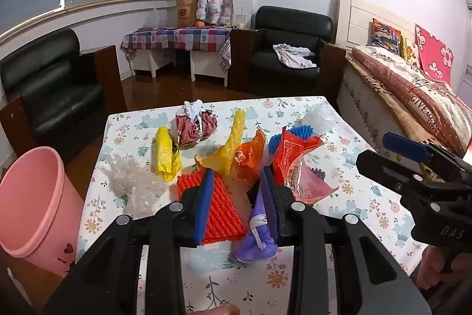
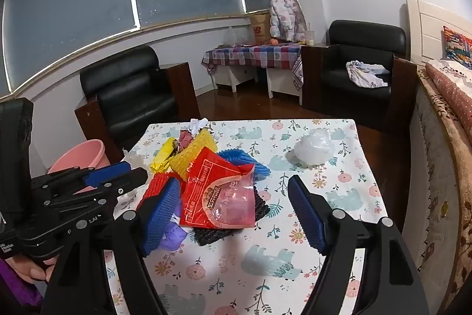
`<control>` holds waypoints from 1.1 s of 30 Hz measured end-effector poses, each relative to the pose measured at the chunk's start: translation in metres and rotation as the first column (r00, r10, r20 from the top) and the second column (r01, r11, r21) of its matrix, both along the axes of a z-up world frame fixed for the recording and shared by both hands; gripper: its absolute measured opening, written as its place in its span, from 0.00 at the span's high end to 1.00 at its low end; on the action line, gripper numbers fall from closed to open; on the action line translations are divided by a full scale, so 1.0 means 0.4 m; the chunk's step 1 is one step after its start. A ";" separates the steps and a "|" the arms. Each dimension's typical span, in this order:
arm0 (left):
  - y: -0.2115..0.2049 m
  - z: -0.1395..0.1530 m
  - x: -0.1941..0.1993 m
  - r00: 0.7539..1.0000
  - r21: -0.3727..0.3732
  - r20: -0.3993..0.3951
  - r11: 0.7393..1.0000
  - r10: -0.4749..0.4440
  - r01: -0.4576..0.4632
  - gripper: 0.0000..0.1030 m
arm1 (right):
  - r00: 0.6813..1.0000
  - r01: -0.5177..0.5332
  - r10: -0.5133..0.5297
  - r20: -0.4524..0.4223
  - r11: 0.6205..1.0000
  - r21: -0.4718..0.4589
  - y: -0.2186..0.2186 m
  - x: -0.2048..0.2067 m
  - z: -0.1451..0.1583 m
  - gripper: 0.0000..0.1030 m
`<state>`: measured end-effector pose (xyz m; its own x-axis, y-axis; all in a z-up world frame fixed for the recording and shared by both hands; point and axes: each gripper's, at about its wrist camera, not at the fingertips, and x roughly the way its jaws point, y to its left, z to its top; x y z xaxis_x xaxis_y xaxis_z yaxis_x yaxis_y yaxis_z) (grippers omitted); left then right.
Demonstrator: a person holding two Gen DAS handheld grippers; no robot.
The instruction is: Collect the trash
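Observation:
Trash lies heaped on the floral table (image 1: 368,214). My left gripper (image 1: 237,202) is open over the heap, its pads either side of a red foam net (image 1: 219,211) and a purple mask (image 1: 258,235). Beyond lie a red snack wrapper (image 1: 295,164), an orange wrapper (image 1: 250,152), a yellow net (image 1: 233,140), a yellow bag (image 1: 166,155), a crumpled maroon wrapper (image 1: 194,123) and clear plastic (image 1: 132,182). My right gripper (image 2: 236,214) is open around the red snack wrapper (image 2: 219,197), above a black net (image 2: 215,232). The left gripper also shows in the right wrist view (image 2: 115,176).
A pink bin (image 1: 35,208) stands on the floor left of the table, also in the right wrist view (image 2: 79,155). A white plastic wad (image 2: 315,146) lies at the table's far right. Black armchairs (image 1: 44,96) stand behind, and a bed (image 1: 413,96) is on the right.

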<state>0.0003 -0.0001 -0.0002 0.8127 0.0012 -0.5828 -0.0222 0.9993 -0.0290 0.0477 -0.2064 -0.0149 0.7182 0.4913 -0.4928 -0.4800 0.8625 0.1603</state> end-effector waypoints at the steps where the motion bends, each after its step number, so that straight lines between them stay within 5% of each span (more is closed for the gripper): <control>1: 0.000 0.000 0.000 1.000 -0.001 0.000 1.000 0.000 0.000 0.68 | 1.000 -0.001 0.001 0.003 1.000 0.001 -0.001 -0.001 0.001 0.27; 10: -0.008 -0.002 0.000 1.000 -0.005 0.000 1.000 -0.011 0.011 0.68 | 1.000 -0.024 0.024 0.016 1.000 -0.011 0.010 -0.009 0.007 0.37; 33: 0.010 -0.011 -0.004 1.000 -0.010 -0.006 1.000 0.000 0.000 0.68 | 0.999 -0.010 0.010 -0.035 1.000 -0.006 0.005 0.012 -0.020 0.37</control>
<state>-0.0015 0.0037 -0.0047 0.8090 -0.0048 -0.5878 -0.0225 0.9990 -0.0392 0.0525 -0.2046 -0.0229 0.6955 0.4948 -0.5210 -0.4825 0.8589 0.1716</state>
